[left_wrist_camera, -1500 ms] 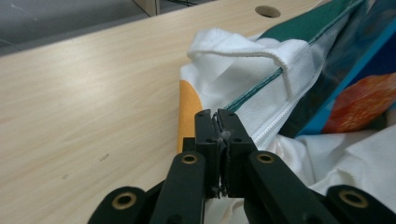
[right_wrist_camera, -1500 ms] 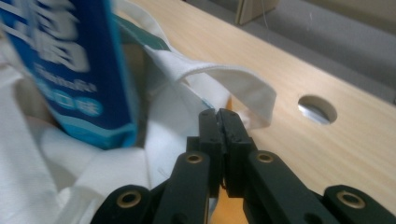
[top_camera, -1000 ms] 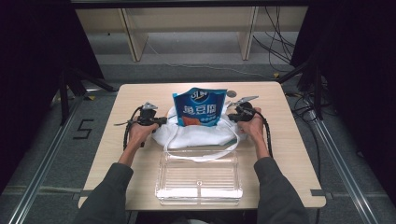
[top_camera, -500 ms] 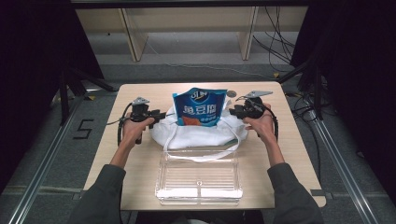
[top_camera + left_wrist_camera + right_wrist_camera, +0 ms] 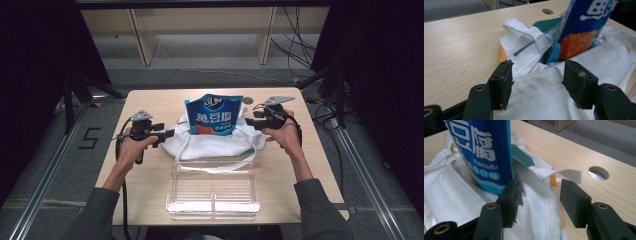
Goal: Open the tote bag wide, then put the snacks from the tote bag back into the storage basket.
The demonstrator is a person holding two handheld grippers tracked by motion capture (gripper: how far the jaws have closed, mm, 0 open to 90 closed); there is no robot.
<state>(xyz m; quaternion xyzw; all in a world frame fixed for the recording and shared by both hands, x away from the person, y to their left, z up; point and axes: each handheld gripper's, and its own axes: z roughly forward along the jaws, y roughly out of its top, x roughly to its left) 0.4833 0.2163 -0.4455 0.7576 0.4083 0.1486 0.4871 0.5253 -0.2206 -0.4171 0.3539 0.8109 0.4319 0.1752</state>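
Both grippers have let go of the white cloth bag (image 5: 210,142) since the earlier frames & pulled back from it: left gripper (image 5: 169,133) now sits off the bag's left edge, right gripper (image 5: 250,121) off its right edge, hands further apart than before. Jaws on both have just been opening. Left gripper view: jaws stand apart w/ bag fabric (image 5: 541,92) seen past the gap, pads not pressing it. Right gripper view: same, jaws apart over the bag's edge (image 5: 541,202), nothing pinched. Blue fish tofu pouch (image 5: 214,116) stands upright in the bag's mouth, mid-table, top sticking out well above the cloth. Bag handles (image 5: 220,167) trail toward the clear plastic tray (image 5: 212,192), which sits just in front of the bag, near table (image 5: 150,100) edge.
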